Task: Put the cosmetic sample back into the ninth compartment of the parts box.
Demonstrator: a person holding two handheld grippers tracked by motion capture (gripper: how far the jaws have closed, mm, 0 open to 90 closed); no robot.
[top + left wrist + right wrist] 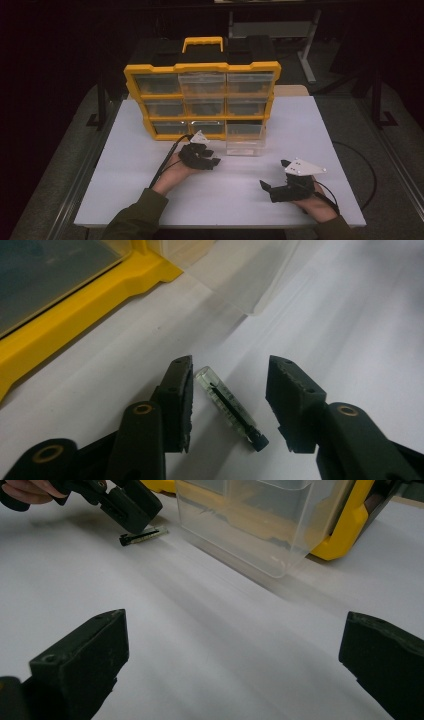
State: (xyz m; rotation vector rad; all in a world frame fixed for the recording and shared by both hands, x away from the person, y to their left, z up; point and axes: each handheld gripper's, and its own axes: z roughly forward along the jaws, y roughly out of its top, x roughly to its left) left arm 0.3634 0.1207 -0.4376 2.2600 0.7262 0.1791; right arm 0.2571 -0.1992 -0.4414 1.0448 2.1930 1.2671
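Note:
A small clear vial (227, 407) with a black cap lies flat on the white table (300, 130). My left gripper (231, 370) straddles it with its jaws apart. The vial rests close to one pad, a gap separates it from the other, and neither pad presses on it. In the high view the left gripper (202, 156) sits just in front of the yellow drawer cabinet (200, 67). The right gripper view shows the vial (144, 535) beside the left gripper's fingers (131, 507). My right gripper (235, 630) stands wide open over bare table, at the front right (274, 174).
The yellow and black cabinet holds several clear drawers and stands at the table's back. Its bottom right clear drawer (244, 145) is pulled out onto the table, just right of the left gripper. Cables trail from both grippers. Table edges lie left, right and front.

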